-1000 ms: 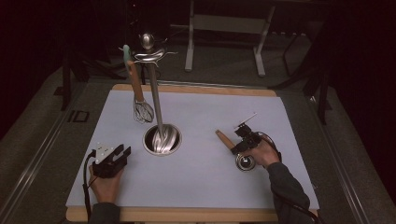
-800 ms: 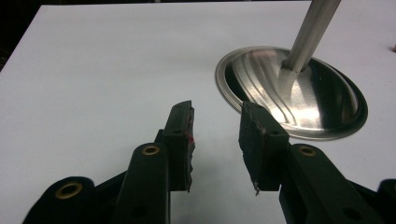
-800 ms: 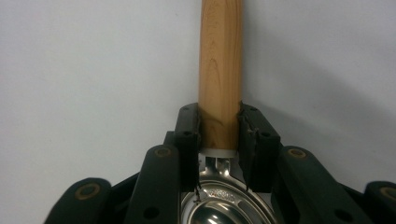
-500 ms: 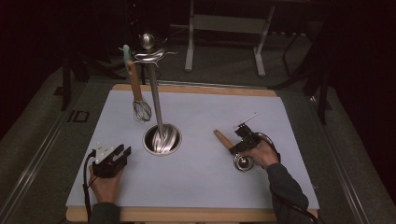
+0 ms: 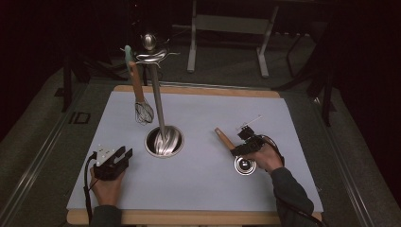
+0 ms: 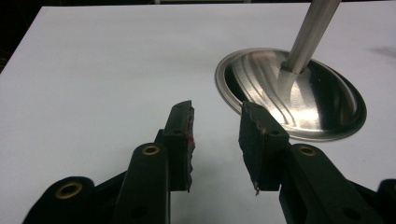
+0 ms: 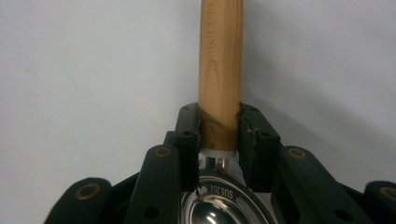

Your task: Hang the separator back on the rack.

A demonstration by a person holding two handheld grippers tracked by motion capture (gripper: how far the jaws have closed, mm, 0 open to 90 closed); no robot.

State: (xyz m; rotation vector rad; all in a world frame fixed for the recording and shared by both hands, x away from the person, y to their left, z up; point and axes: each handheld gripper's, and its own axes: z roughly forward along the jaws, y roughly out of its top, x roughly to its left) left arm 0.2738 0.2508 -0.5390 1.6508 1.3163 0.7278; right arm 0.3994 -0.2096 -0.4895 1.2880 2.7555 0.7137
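Observation:
A steel utensil with a round head (image 5: 245,165) and a wooden handle (image 5: 222,137) lies on the white mat at the right. My right gripper (image 5: 235,150) is shut on that handle (image 7: 220,60) near the steel head (image 7: 219,210), which is stamped SUS 304. My left gripper (image 5: 124,153) rests at the front left, open, with nothing between its fingers. Its jaws (image 6: 215,126) face the round steel base (image 6: 317,102) of a utensil stand. A wire whisk (image 5: 143,112) with a wooden handle hangs from the stand's top.
The stand's pole (image 5: 156,94) rises from its base (image 5: 163,142) in the middle of the white mat (image 5: 203,113). A teal-handled tool (image 5: 127,54) also hangs at the top. Dark floor and metal frame legs (image 5: 227,23) lie beyond the table's far edge.
The right gripper and the utensil it holds have edged slightly to the left. The left gripper has stayed in place.

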